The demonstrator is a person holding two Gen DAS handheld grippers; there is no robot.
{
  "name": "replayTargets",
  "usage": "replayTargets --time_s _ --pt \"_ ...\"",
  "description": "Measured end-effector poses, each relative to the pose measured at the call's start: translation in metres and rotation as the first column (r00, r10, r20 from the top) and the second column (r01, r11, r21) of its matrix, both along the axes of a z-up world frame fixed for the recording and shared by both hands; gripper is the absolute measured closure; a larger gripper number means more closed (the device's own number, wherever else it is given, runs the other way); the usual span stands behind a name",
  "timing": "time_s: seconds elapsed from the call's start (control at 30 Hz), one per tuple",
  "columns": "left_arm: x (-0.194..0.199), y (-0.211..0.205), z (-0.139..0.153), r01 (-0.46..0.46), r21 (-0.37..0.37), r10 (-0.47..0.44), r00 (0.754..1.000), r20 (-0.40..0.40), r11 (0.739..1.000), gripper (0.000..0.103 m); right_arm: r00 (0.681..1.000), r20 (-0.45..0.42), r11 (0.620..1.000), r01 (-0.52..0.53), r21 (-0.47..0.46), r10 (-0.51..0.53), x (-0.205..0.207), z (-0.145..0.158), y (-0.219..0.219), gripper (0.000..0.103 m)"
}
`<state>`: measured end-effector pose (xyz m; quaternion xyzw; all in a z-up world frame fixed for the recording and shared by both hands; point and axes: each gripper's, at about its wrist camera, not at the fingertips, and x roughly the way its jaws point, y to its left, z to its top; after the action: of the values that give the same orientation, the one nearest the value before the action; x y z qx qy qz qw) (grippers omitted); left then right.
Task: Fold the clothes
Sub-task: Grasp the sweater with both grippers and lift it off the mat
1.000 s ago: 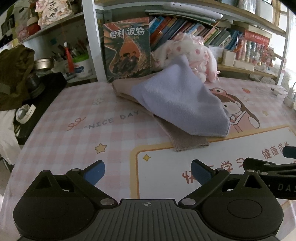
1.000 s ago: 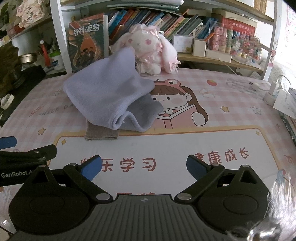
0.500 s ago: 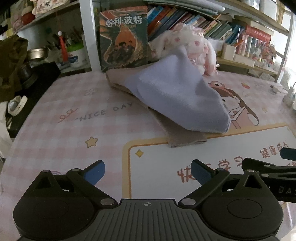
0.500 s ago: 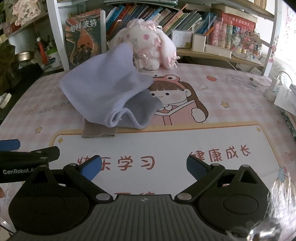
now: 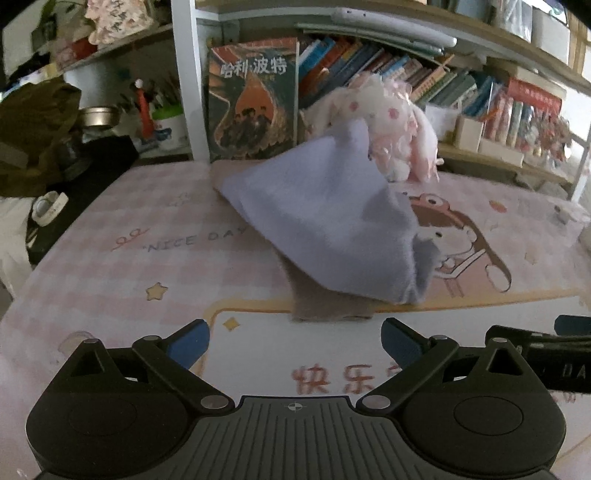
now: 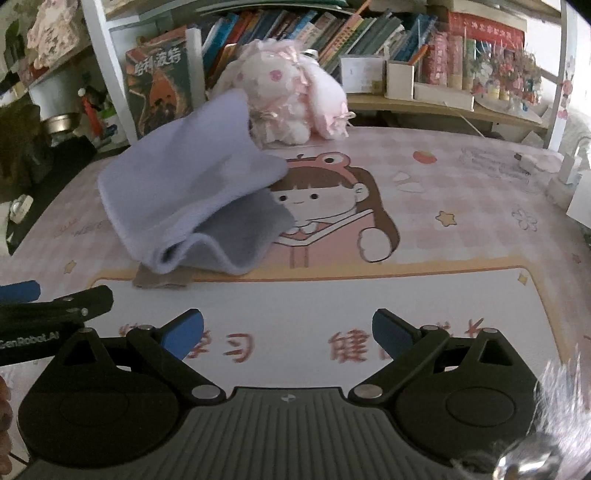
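Observation:
A lavender cloth (image 5: pixel 325 221) lies loosely bunched on a tan cloth (image 5: pixel 325 308) in the middle of the pink cartoon mat. Its far corner rests up against a plush rabbit (image 5: pixel 384 110). From the right wrist the lavender cloth (image 6: pixel 184 192) shows an open fold facing me, with the tan cloth (image 6: pixel 159 278) peeking out under it. My left gripper (image 5: pixel 295 338) is open, just short of the tan edge, holding nothing. My right gripper (image 6: pixel 288 332) is open over the white panel of the mat, to the right of the pile, holding nothing.
A pink-and-white plush rabbit (image 6: pixel 288 92) sits at the back of the table before shelves of books (image 6: pixel 295 29). A large book (image 5: pixel 255 99) stands upright behind the cloths. Dark clothing (image 5: pixel 33 129) hangs past the table's left edge. The mat (image 6: pixel 443 221) runs right.
Both grippers have moved forward toward the cloth pile, which now looks larger and closer. The cloths have not moved. Both grippers stay open.

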<state>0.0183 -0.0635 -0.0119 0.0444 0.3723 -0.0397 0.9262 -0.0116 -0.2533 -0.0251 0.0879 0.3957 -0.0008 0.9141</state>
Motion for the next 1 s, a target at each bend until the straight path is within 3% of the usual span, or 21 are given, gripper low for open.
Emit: replayTargets --time_s 0.23,0.4,0.47,0.6,0.73,0.87,1.0 --pt "-0.001 -0.038 -0.003 0.010 0.100 -0.012 1.000 0.019 0.995 0.002 1.000 0.023 0.987 0.009 0.161 -0.013 0.013 -0.014 -0.050 0.004" --pt "0.009 -0.060 -0.007 0.014 0.170 -0.022 0.999 0.045 0.985 0.002 1.000 0.021 0.981 -0.003 0.193 -0.001 0.029 -0.022 -0.066 0.004" --pt "0.016 -0.067 -0.009 0.013 0.198 -0.026 0.998 0.060 0.980 0.002 1.000 0.023 0.969 -0.018 0.245 0.013 0.037 -0.023 -0.072 0.004" --pt "0.031 -0.080 -0.010 0.023 0.243 -0.046 0.995 0.088 0.970 0.003 0.999 -0.020 0.913 -0.022 0.408 0.033 0.057 -0.021 -0.082 0.004" --pt "0.048 -0.087 -0.007 0.066 0.201 -0.087 0.991 0.100 0.977 0.003 0.999 -0.032 0.853 -0.016 0.522 0.039 0.071 -0.018 -0.091 0.006" --pt "0.065 -0.099 -0.018 0.068 0.293 -0.103 0.989 0.105 0.954 0.004 0.998 -0.042 0.812 -0.010 0.583 0.042 0.084 -0.017 -0.097 0.006" --pt "0.076 -0.103 -0.032 0.038 0.411 -0.089 0.990 0.106 0.911 0.027 0.997 -0.053 0.774 -0.007 0.633 0.052 0.095 -0.017 -0.100 0.006"
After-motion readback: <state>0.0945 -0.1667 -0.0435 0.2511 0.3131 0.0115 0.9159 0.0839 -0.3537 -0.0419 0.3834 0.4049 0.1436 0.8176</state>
